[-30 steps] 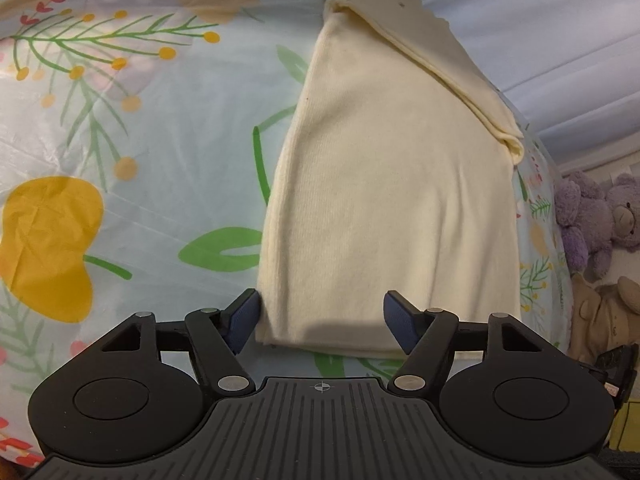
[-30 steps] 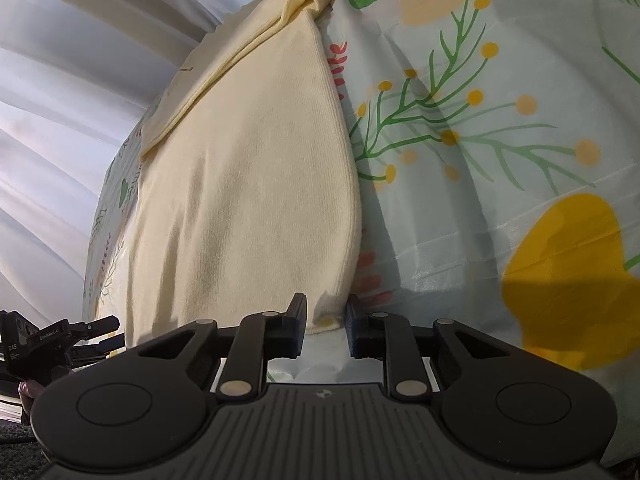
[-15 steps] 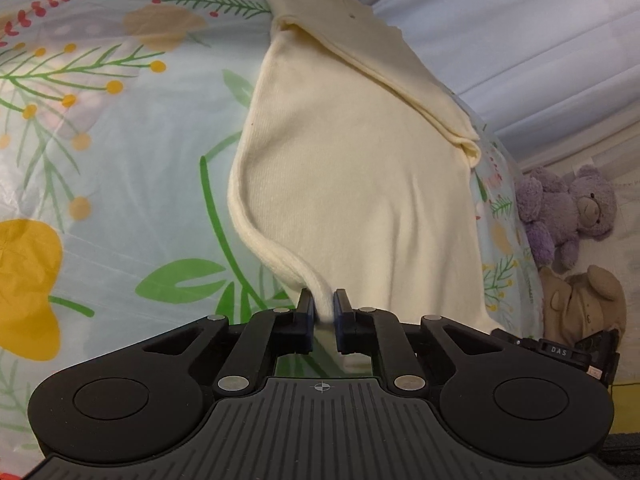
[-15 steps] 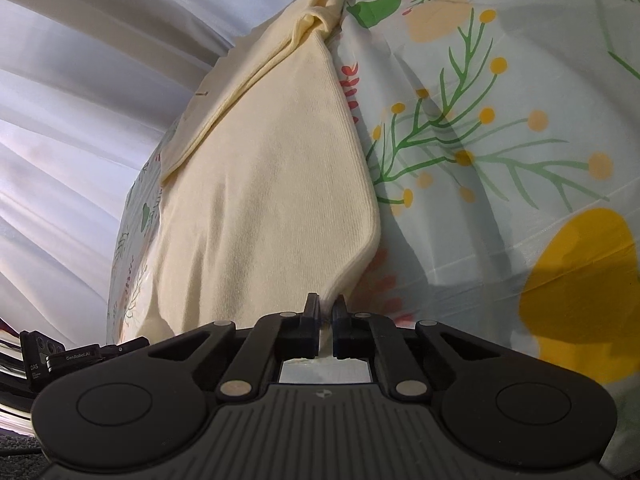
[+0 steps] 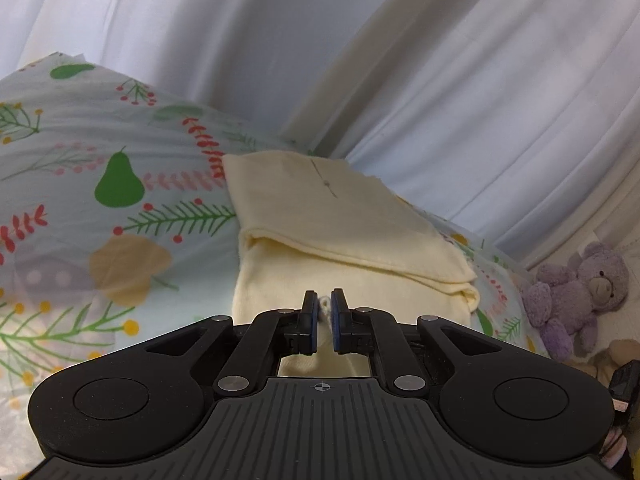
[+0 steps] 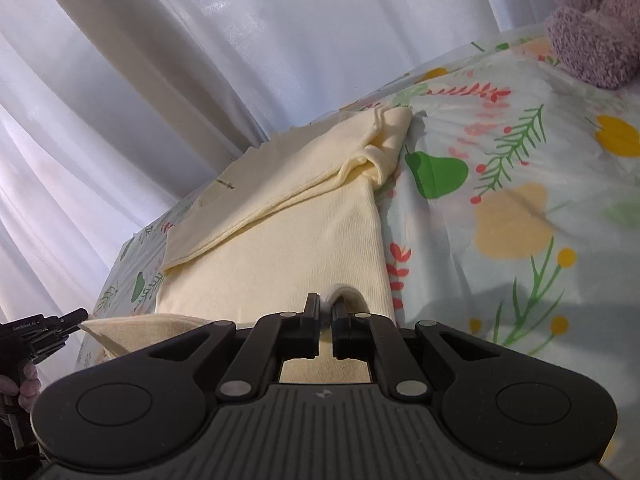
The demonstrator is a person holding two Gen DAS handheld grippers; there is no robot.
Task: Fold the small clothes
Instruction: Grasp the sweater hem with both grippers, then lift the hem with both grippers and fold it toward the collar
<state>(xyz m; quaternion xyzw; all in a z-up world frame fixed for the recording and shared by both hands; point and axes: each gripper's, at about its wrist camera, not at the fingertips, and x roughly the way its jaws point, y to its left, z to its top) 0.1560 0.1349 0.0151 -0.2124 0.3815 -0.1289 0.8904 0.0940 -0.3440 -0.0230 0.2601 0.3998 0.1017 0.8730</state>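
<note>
A cream knitted garment (image 5: 344,232) lies on the floral sheet (image 5: 100,208), its far part folded into a flap. My left gripper (image 5: 324,304) is shut on the garment's near hem, a pinch of cream cloth showing between the pads. The same garment (image 6: 288,236) fills the middle of the right wrist view, where my right gripper (image 6: 327,306) is shut on the other near corner, a loop of hem bulging above its fingers. Both held corners are lifted off the sheet. At the left edge of that view the left gripper's fingers (image 6: 60,320) hold a raised corner.
White curtains (image 5: 360,60) hang behind the bed. A purple teddy bear (image 5: 580,292) sits past the garment in the left wrist view; a purple plush (image 6: 592,20) lies on the sheet at the upper right of the right wrist view. A hand (image 6: 24,384) shows at the left edge.
Both grippers closed on the garment's near hem corners, then rose and tilted up, lifting the hem. The views now show the folded far flap and the curtains.
</note>
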